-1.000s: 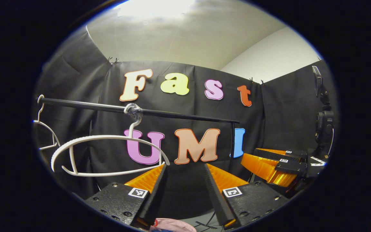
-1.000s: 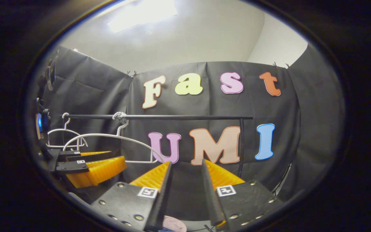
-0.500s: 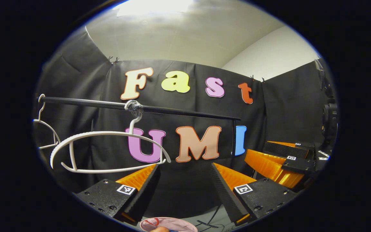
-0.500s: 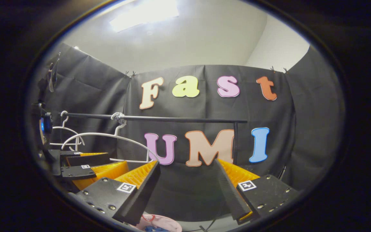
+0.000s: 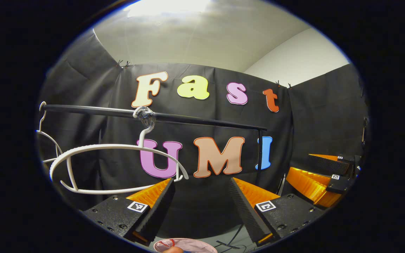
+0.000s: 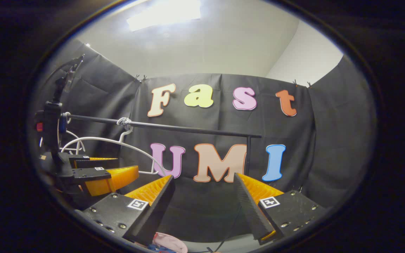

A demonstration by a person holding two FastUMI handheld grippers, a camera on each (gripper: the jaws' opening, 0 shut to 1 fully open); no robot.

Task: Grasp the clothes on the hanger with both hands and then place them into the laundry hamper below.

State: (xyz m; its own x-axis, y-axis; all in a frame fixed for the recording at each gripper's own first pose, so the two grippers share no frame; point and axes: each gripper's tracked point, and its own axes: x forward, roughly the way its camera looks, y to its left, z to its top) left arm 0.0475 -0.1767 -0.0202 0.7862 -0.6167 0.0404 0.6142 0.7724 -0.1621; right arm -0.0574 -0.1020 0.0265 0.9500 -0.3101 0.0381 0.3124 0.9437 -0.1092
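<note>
A bare white hanger (image 5: 118, 147) hangs by its wrapped hook from the black rail (image 5: 195, 120), with no cloth on it. My left gripper (image 5: 200, 181) is open, its orange fingers spread below the rail with nothing between them. My right gripper (image 6: 203, 176) is open too and holds nothing. Each shows in the other's view: the right gripper (image 5: 320, 175) at the far right, the left gripper (image 6: 100, 174) at the lower left, beside the hanger (image 6: 118, 143). The pink hamper rim (image 5: 185, 243) peeks in below, with coloured cloth inside it.
A second white hanger (image 5: 46, 135) hangs at the rail's far left end. The rack's upright post (image 5: 259, 151) stands at the rail's right end. A pink edge (image 6: 169, 242) and a cable lie on the floor below the right gripper.
Both grippers' fingers have spread wider than a second ago. The two grippers have drifted apart sideways, and more of the pink hamper shows at the bottom.
</note>
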